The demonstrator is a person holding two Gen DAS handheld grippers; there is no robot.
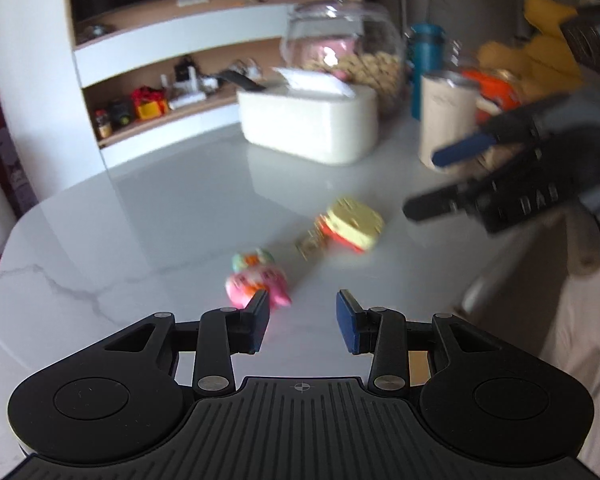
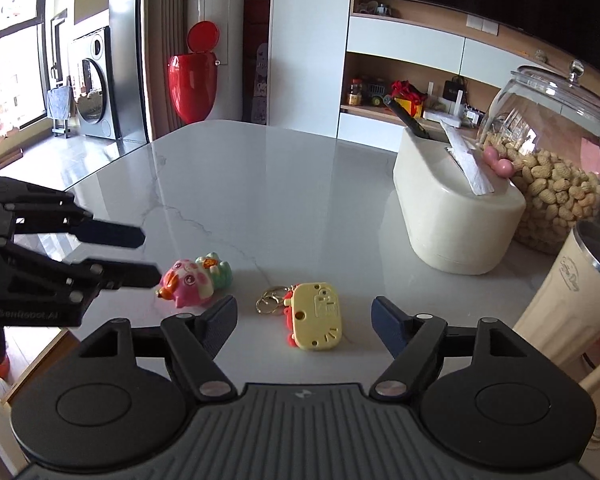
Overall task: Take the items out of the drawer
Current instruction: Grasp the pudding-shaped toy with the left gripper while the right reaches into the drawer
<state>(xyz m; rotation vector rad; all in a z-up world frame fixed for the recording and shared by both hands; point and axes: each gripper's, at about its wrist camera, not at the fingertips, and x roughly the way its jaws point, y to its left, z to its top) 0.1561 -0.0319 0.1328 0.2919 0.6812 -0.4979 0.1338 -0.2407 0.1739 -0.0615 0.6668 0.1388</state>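
Note:
Two small toys lie on the white marble table. A pink and green animal toy rests just past my left gripper's left fingertip. A yellow card-shaped toy with gold key rings lies between my right gripper's fingers, below them on the table. My left gripper is open and holds nothing. My right gripper is open and holds nothing as well. No drawer is in view.
A white tissue box, a glass jar of peanuts and a cream tumbler stand at the table's right. Wall shelves with small items sit behind. A red bin stands on the floor beyond the far edge.

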